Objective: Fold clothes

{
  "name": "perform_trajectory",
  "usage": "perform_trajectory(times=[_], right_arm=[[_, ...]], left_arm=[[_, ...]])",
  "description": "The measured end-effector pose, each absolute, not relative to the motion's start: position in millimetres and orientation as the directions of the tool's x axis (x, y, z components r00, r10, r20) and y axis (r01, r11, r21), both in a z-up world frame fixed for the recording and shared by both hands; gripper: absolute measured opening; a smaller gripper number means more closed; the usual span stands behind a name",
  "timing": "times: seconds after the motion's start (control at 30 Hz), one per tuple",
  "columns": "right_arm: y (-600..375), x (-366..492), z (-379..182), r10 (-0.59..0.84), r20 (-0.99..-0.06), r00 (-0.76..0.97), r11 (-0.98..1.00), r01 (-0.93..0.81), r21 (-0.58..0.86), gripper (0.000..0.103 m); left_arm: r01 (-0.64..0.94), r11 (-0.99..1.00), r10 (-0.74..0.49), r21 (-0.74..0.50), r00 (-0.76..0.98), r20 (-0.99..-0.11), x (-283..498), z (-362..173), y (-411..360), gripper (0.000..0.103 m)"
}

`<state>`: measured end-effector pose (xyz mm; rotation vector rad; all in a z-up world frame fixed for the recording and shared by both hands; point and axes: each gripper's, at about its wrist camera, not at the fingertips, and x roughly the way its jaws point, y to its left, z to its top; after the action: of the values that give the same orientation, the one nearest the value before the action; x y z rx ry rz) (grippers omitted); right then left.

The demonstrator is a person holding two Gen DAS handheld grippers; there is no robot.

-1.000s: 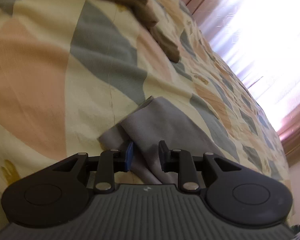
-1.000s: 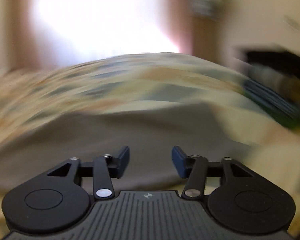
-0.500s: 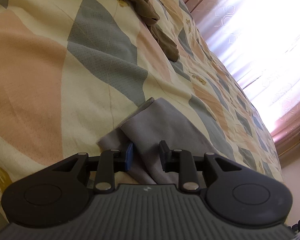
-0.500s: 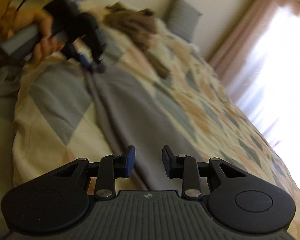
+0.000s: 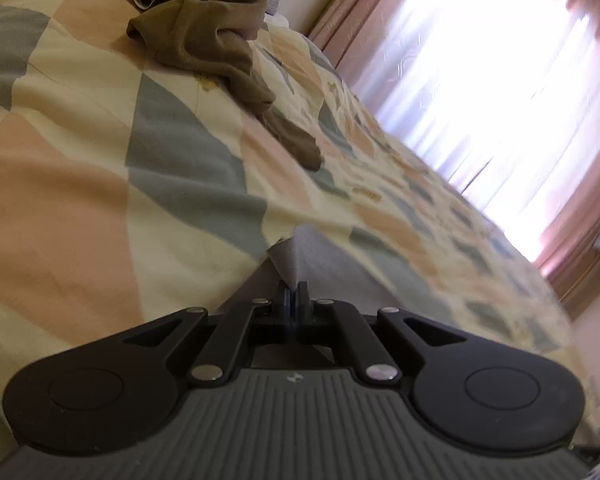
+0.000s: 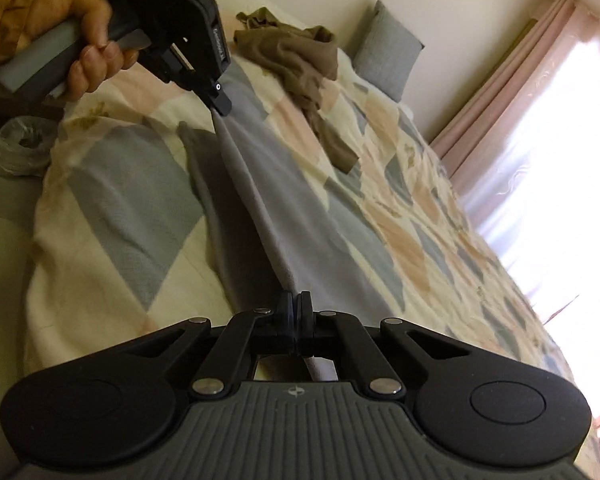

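Where both stood apart before, left claw (image 5: 291,293), right claw (image 6: 294,300) now clenched on grey garment (image 6: 260,184).

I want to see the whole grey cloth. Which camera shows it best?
The right wrist view. There the grey cloth stretches along the bed between the left gripper and the right gripper, both pinching it. The left wrist view shows only a small corner in the shut jaws.

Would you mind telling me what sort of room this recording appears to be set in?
Most likely a bedroom in a home. A bed under a patchwork quilt fills both views, a grey pillow leans against the wall at its head, and pink curtains frame a bright window beside it.
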<state>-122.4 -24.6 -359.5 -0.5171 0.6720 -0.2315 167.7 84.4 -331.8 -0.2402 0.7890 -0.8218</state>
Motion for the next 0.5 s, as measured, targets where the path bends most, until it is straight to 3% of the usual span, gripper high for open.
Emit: perform_trajectory(times=[0.1,0.3,0.5], right_arm=[[-21.3,-119.3,-372.0,-0.362,-0.567,0.74,0.846,0.006,-0.532,0.0],[-18.6,-125.0,-365.8,-0.362,-0.532,0.765,0.855,0.045,-0.517,0.0],[-22.2,-117.2,-379.6,-0.369,-0.588,0.72,0.873,0.051,-0.486,0.002]], left_arm=[[0.541,0.693,-0.715,-0.476,0.431,-0.551,167.6,-343.9,86.7,0.0],[0.582,0.69,-0.716,-0.431,0.459,-0.526,158.9,-338.6,92.6,0.0],[0.563,0.734,-0.658,-0.379,0.455,-0.599,162.7,-354.4,81.7,0.005]])
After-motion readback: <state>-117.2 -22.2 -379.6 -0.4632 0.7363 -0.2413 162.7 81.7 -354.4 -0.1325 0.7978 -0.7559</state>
